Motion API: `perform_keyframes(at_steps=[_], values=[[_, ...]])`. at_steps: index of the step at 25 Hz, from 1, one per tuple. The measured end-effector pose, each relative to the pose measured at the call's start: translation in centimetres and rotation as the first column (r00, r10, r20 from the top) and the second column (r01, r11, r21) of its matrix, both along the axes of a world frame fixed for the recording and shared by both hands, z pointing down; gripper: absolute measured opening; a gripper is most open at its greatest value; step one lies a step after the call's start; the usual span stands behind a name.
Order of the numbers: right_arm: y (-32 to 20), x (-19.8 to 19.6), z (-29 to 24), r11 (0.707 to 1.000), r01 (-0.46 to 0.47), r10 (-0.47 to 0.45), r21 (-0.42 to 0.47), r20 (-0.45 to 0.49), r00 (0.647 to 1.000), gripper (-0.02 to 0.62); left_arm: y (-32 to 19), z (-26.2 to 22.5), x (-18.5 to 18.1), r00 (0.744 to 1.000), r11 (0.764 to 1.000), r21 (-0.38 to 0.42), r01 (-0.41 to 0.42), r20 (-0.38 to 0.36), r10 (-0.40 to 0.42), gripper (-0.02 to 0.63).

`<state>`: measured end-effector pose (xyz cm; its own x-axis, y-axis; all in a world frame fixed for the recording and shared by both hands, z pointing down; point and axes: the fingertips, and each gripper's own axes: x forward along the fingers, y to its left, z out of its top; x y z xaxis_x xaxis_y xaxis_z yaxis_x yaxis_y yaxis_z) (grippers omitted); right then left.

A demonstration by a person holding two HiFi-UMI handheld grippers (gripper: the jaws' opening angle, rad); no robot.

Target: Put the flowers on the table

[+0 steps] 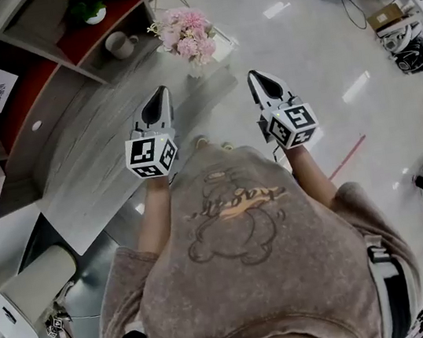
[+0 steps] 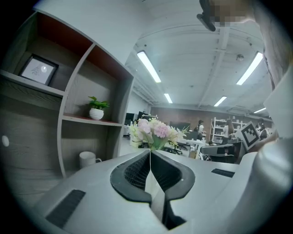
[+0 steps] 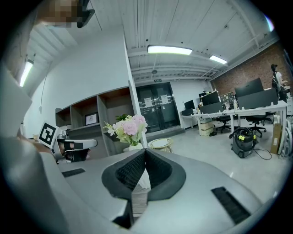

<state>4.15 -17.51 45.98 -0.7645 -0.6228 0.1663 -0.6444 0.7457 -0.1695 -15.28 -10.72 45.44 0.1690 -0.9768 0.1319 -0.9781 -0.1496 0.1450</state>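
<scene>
Pink flowers (image 1: 187, 34) stand ahead of the left tongs (image 1: 160, 93) and right tongs (image 1: 253, 76), both closed empty

No legible txt; shirt print (image 1: 232, 201) maybe lettering, unreadable

Glossy smooth floor (image 1: 305, 54), matt wood-grain table (image 1: 100, 167).

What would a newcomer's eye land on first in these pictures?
The pink and white flower bouquet in its white vase stands out, straight ahead by the far end of the grey wood-grain table. The grey left tool and right tool point at it, both shut and empty. A white ceramic mug sits in the open shelf at left.
</scene>
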Motion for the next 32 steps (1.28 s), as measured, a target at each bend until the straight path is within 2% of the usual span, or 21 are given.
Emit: perform_keyframes(at_steps=[15,32], values=[[0.4,-0.9,0.2,1.000,-0.001,0.002,0.022,-0.023,1.000,-0.003,-0.4,0.8,0.2,1.000,1.000,-0.024,0.001,-0.016,-0.001,0.018],[0.2,-1.1,0.4,1.000,0.005,-0.005,0.003,-0.018,1.000,-0.003,-1.1,1.3,0.0,0.999,0.999,-0.046,0.007,-0.048,-0.009,0.018]])
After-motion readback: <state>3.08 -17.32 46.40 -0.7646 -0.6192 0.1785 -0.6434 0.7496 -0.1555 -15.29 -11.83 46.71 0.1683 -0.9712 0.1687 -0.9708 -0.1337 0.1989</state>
